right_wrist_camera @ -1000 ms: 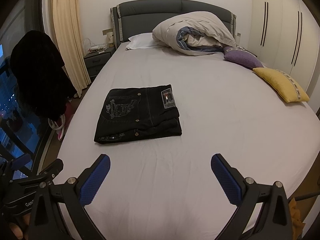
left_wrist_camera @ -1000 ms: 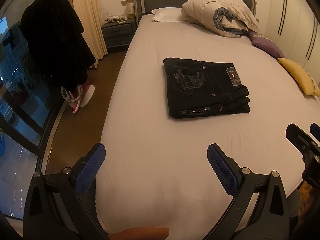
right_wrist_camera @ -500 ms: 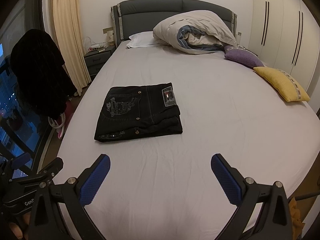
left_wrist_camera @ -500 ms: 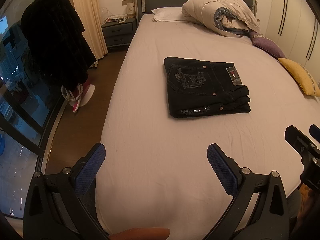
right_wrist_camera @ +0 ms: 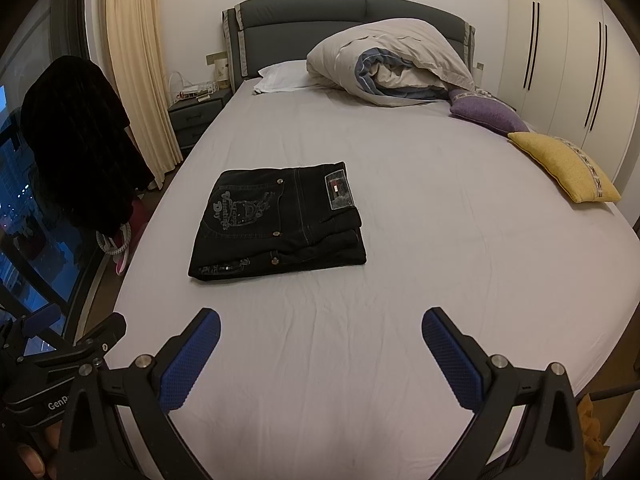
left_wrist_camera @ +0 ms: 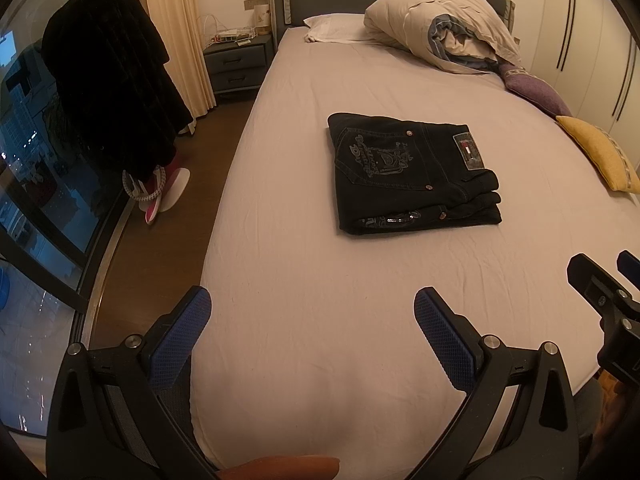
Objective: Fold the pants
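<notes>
Black jeans [left_wrist_camera: 412,176] lie folded into a neat rectangle on the pale bed sheet [left_wrist_camera: 320,280], embroidered back pocket and waistband patch facing up. The right wrist view shows the same folded jeans [right_wrist_camera: 276,222] left of centre. My left gripper [left_wrist_camera: 313,322] hovers open over the near part of the bed, well short of the jeans, nothing between its blue pads. My right gripper [right_wrist_camera: 321,346] is likewise open and empty, held back near the foot of the bed. Part of the right gripper [left_wrist_camera: 604,296] shows at the left view's right edge.
A bunched duvet [right_wrist_camera: 392,64] and white pillow [right_wrist_camera: 280,76] sit at the headboard. Purple [right_wrist_camera: 486,114] and yellow [right_wrist_camera: 564,168] cushions lie along the bed's right side. A dark garment [left_wrist_camera: 108,80] hangs by the window on the left, beside a nightstand [left_wrist_camera: 236,64].
Both views have drifted slightly; the jeans sit a touch lower in the frames. The jeans themselves have not moved and both grippers stay open.
</notes>
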The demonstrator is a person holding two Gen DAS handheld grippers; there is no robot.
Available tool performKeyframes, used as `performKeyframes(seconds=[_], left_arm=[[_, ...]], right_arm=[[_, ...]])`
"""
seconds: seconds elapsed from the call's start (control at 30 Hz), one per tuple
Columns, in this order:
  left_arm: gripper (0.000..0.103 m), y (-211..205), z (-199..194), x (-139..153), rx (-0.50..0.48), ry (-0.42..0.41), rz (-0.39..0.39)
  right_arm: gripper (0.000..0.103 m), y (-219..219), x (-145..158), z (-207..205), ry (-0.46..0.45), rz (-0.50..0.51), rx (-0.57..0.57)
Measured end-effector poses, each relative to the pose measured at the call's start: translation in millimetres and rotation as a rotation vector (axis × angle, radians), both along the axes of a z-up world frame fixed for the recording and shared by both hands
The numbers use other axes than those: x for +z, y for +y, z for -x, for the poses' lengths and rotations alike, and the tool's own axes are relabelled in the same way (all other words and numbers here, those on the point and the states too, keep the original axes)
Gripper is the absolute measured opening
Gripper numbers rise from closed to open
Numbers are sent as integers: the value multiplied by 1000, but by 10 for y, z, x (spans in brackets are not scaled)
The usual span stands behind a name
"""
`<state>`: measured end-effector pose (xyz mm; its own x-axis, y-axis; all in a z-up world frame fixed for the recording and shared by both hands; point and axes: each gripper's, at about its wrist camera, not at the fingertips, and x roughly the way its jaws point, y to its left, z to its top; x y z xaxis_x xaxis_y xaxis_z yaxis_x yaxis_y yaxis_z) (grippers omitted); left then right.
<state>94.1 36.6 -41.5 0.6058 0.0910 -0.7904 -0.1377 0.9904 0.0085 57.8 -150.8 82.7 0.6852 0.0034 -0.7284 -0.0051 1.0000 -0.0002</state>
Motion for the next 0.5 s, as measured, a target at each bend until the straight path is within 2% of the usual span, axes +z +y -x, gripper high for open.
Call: performKeyframes(seconds=[0.5], left_arm=[[103, -3, 14, -12, -1, 1, 1]], right_arm=[[103, -12, -1, -3, 2, -1, 2]])
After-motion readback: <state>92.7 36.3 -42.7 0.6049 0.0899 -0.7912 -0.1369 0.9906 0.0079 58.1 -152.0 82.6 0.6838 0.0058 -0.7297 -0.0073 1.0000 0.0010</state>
